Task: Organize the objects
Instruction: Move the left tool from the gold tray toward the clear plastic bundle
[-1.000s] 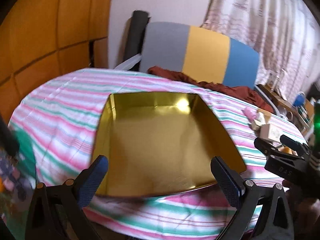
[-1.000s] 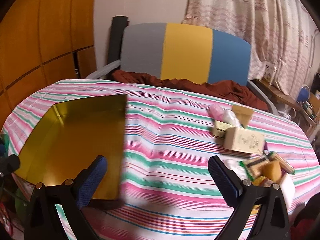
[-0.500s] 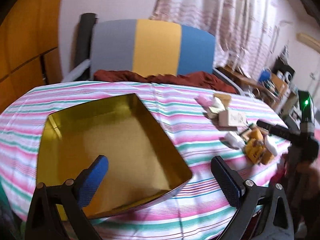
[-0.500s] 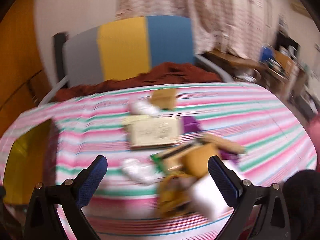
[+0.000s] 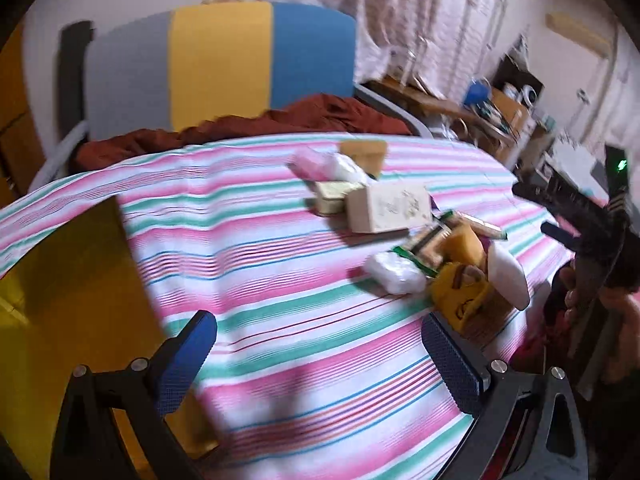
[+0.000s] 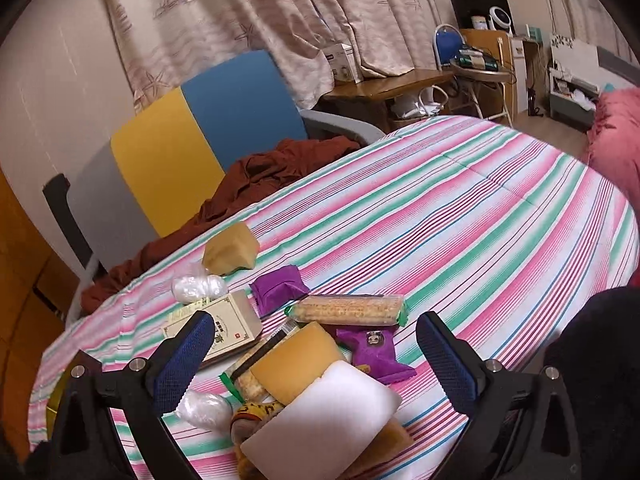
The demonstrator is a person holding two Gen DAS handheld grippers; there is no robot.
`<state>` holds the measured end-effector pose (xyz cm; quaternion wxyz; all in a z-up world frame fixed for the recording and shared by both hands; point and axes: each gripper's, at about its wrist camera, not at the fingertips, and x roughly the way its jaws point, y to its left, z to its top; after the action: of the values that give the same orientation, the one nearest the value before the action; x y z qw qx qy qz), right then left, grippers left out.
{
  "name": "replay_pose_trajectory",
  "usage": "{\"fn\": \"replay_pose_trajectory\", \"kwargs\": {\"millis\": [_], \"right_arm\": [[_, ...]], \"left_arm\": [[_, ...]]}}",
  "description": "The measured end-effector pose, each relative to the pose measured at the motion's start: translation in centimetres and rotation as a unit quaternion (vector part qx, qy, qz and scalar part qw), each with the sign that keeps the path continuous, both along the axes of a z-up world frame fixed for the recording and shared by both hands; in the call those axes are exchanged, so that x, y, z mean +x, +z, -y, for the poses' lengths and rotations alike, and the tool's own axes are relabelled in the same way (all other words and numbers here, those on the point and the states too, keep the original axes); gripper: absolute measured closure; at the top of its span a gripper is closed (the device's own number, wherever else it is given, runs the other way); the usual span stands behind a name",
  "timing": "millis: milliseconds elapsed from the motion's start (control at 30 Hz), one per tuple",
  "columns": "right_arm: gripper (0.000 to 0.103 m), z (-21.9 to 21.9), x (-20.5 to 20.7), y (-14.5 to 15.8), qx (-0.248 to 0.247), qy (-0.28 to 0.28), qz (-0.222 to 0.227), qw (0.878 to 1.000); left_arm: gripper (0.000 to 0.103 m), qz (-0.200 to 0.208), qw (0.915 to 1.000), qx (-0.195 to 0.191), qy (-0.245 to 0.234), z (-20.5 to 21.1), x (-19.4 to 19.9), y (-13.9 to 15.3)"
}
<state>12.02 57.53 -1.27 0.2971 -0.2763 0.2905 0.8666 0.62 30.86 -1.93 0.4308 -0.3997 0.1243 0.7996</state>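
You're holding both grippers wide apart and empty. Left gripper (image 5: 318,354) is hanging over bare striped cloth (image 5: 280,292) between the gold tray (image 5: 72,304) and the pile. Right gripper (image 6: 314,354) is hanging right over the pile, white foam block (image 6: 324,416) closest under it.

Progress, as I'm judging it: nothing's sorted yet. The part of the tray interior I'm seeing at the left edge of the left view is showing nothing in it; the rest is out of frame, so I can't vouch for it.

Everything is still lying loose on the cloth: cream box (image 6: 218,326), cracker sleeve (image 6: 348,310), two purple packets (image 6: 374,350), tan sponge (image 6: 230,248), yellow block (image 6: 296,362), two clear wrapped bits, a yellow item half buried under the foam. They're overlapping, some touching.

The full pile is still waiting to go in the tray.
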Motion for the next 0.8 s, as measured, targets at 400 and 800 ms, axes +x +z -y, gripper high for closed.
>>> {"fn": "replay_pose_trajectory", "kwargs": {"millis": [400,800], "right_arm": [[0.0,-0.4,-0.3,-0.6,-0.032,0.014,-0.013,0.999],[0.0,-0.1,-0.8,-0.8,-0.027,0.02,0.004,0.999]], "left_arm": [[0.003,0.034,0.9986,-0.033,-0.025,-8.2,-0.7,-3.9],[0.029,0.062,0.9958,-0.053,-0.042,-12.7,-1.1,-6.9]]}}
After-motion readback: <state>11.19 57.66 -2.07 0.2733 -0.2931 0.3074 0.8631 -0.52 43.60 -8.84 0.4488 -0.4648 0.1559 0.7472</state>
